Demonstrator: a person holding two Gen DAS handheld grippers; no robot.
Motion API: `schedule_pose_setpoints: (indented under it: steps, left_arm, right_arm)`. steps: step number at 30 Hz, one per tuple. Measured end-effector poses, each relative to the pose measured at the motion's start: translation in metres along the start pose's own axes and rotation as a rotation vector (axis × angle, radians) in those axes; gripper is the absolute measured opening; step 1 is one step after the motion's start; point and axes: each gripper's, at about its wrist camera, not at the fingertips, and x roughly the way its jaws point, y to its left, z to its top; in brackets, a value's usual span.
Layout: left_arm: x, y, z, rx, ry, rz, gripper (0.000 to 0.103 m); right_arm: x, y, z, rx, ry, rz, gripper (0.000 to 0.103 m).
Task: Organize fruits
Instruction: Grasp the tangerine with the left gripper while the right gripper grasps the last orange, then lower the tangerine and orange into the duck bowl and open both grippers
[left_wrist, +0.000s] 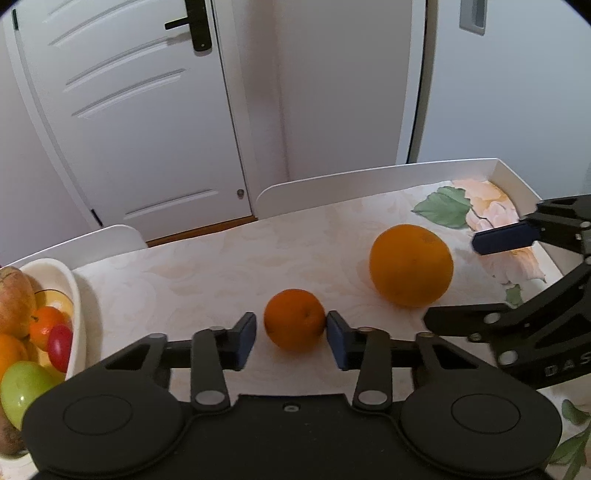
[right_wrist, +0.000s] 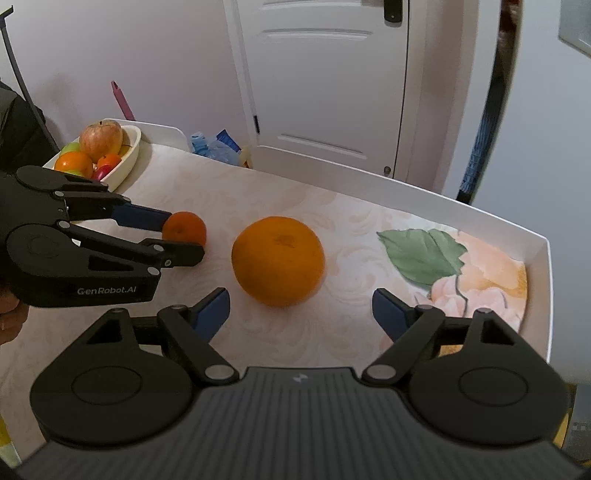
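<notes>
The left gripper (left_wrist: 291, 334) pinches a small mandarin (left_wrist: 294, 318) between its blue pads (left_wrist: 245, 339) on a tabletop with a pale floral print (left_wrist: 192, 280), the fruit sitting at the very tips of the fingers. The right-hand pad touches the peel; the left-hand pad appears to sit just at it. Ahead and to the right of that gripper rests a large orange (left_wrist: 411, 265), apart from the mandarin. The right gripper (right_wrist: 301, 312) hovers with its jaws spread wide just short of the orange (right_wrist: 277, 260), which lies ahead of the gap between its blue fingertips (right_wrist: 212, 312) without touching either. To the left of the left gripper, a white oval bowl (left_wrist: 75, 302) holds an apple, a green apple, small orange fruits and a red one. Beyond the grippers a raised white rim (right_wrist: 443, 199) edges the table, with a white panelled door (left_wrist: 147, 110) behind it.
</notes>
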Motion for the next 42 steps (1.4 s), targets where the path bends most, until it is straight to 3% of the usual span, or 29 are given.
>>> schedule_pose_setpoints:
  steps: [18,20,31,42]
  left_arm:
    - [-0.013,0.013,-0.014,-0.024,0.006,0.027,0.040]
    - [-0.016,0.015,-0.017,-0.034,0.003,0.034,0.040]
    - [-0.056,0.027,-0.023,-0.112,-0.051,0.059,0.040]
    - [-0.114,0.066,-0.026,-0.202,-0.115,0.131,0.040]
  right_arm:
    - [0.015,0.011,0.013,-0.015,-0.016,0.005,0.084]
    - [0.017,0.011,0.015,-0.010,-0.021,-0.001,0.075]
    - [-0.003,0.025,0.023,-0.021,-0.044,0.011,0.074]
    - [-0.030,0.069,0.055,-0.049,-0.089,0.047,0.074]
